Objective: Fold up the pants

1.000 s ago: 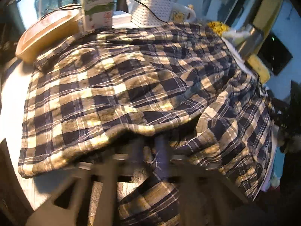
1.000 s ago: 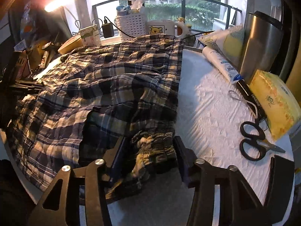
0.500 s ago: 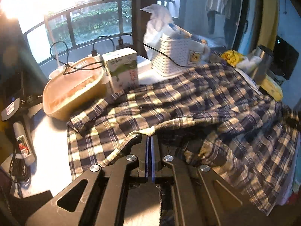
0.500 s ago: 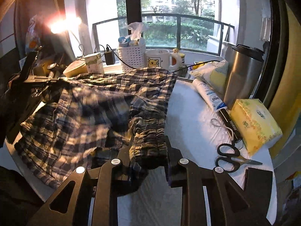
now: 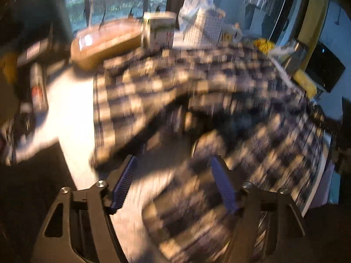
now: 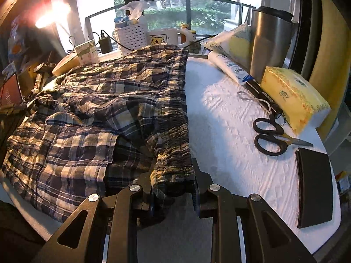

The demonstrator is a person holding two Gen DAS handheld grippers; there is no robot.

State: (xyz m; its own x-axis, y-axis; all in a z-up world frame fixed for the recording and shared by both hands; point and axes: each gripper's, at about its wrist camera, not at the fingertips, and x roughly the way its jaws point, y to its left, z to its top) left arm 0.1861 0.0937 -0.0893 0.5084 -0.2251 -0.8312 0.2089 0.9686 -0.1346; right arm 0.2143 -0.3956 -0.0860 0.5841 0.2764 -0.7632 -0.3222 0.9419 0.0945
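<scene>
Plaid pants in navy, white and tan lie rumpled over the left half of a white table. Their elastic waistband runs down the middle toward me. My right gripper is closed on the near end of that waistband. The left wrist view is heavily blurred: the pants fill its middle and right. My left gripper is open with blue pads wide apart, hovering over the cloth edge and holding nothing.
Black scissors, a yellow tissue pack, a steel tumbler, a tube and a dark flat case sit on the right. A white basket, mug and carton line the back.
My left gripper has opened and let go of the pants edge, and it is moving fast. My right gripper still holds the waistband and has come lower, toward the table.
</scene>
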